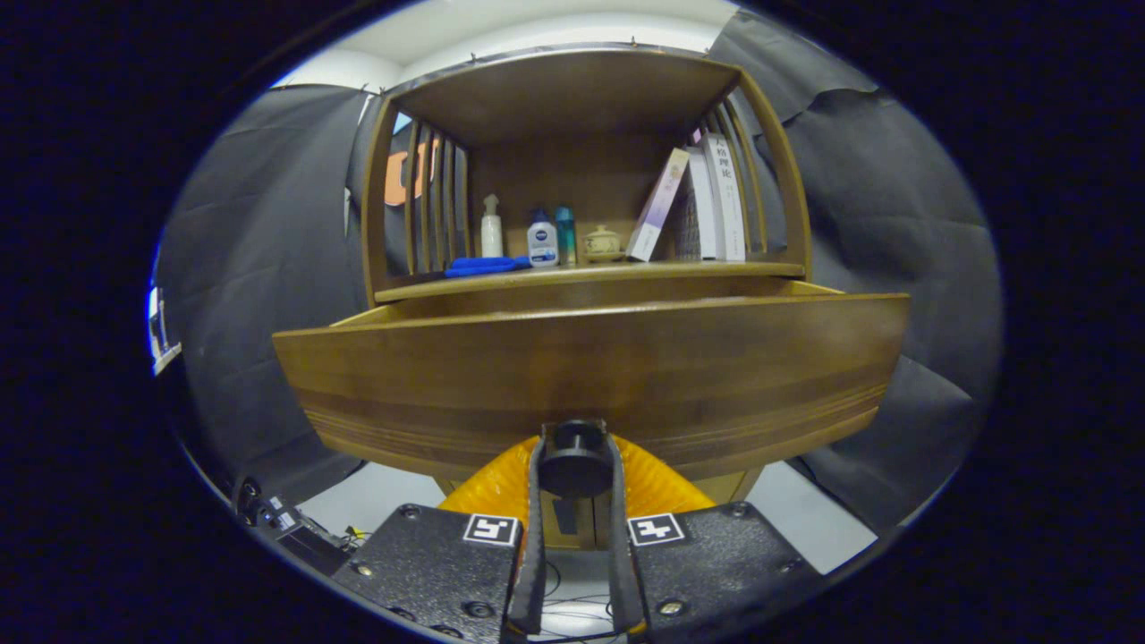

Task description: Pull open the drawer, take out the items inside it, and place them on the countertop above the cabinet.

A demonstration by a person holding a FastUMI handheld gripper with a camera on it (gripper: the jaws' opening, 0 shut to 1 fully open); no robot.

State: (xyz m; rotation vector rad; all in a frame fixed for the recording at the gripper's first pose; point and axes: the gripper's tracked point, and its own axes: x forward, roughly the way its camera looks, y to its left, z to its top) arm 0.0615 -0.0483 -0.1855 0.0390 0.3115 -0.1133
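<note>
The wooden drawer [590,371] stands pulled out from the cabinet, its broad front panel facing me. A black round knob [574,458] sits low on that front, and my gripper [575,465] is shut on it, one orange-backed finger on each side. The drawer's inside is hidden behind its front panel. Above it runs the countertop [590,273], which carries a blue cloth [486,266], a white spray bottle [491,229], a white-and-blue bottle [542,241], a teal bottle [565,234] and a small cream lidded jar [602,243].
Several books [698,206] lean at the right of the countertop under a wooden hutch with slatted sides [436,210]. Black cloth walls the booth on both sides. Cables and a black device [295,528] lie on the grey floor at lower left.
</note>
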